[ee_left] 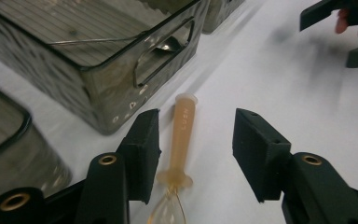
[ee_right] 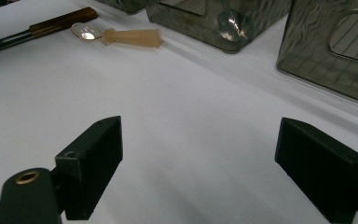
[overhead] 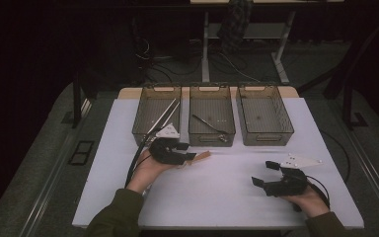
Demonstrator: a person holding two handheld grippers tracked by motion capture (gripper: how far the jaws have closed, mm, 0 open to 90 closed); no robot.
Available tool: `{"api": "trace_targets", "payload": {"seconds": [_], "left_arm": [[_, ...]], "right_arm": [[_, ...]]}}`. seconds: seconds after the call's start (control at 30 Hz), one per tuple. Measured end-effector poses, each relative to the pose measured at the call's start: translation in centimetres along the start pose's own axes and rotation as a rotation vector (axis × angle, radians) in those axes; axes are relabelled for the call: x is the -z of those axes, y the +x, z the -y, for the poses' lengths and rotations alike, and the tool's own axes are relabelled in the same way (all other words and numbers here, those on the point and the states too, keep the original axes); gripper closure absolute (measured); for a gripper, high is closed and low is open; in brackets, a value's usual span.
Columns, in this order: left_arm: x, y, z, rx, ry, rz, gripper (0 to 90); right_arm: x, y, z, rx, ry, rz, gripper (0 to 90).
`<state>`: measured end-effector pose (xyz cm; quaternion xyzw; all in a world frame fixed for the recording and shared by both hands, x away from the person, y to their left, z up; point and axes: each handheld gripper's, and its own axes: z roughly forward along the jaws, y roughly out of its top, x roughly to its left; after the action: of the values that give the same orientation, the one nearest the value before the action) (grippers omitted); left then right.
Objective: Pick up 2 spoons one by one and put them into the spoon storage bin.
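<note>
A small tool with an amber handle [overhead: 202, 156] [ee_left: 182, 135] and a clear round end lies on the white table top [overhead: 217, 192], just in front of the middle tray. My left gripper [overhead: 187, 150] [ee_left: 196, 135] straddles it: the handle lies between the two pads, close to the left pad, and neither pad presses on it. In the right gripper view the same amber-handled tool [ee_right: 130, 37] lies far off at the upper left. My right gripper [overhead: 263, 173] [ee_right: 200, 154] rests low at the table's right, jaws wide, nothing between them.
Three clear smoky trays stand side by side at the back: the left tray [overhead: 155, 139] holds long metal rods, the middle tray [overhead: 211, 140] [ee_left: 102, 93] a metal utensil, the right tray [overhead: 266, 139] looks bare. A dark bar with a brown end [ee_right: 51, 23] lies beside the tool.
</note>
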<state>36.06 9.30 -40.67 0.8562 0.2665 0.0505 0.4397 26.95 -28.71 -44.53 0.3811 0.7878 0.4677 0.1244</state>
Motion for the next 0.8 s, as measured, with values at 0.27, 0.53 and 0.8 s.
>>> {"api": "trace_targets", "payload": {"seconds": [0.27, 0.53, 0.8], "left_arm": [[-3.1, -0.1, -1.0, -0.040, 0.086, 0.002, 55.0], [-5.2, 0.2, -0.8, -0.058, 0.146, -0.015, 58.5], [-6.6, -0.1, -0.4, -0.087, 0.190, -0.031, 62.5]], "right_arm": [[-0.1, 0.1, -0.1, -0.003, -0.001, -0.004, 14.4], [-0.1, 0.0, 0.0, -0.008, 0.000, -0.008, 14.4], [0.0, 0.1, -0.1, -0.014, -0.007, -0.013, 14.4]]}}
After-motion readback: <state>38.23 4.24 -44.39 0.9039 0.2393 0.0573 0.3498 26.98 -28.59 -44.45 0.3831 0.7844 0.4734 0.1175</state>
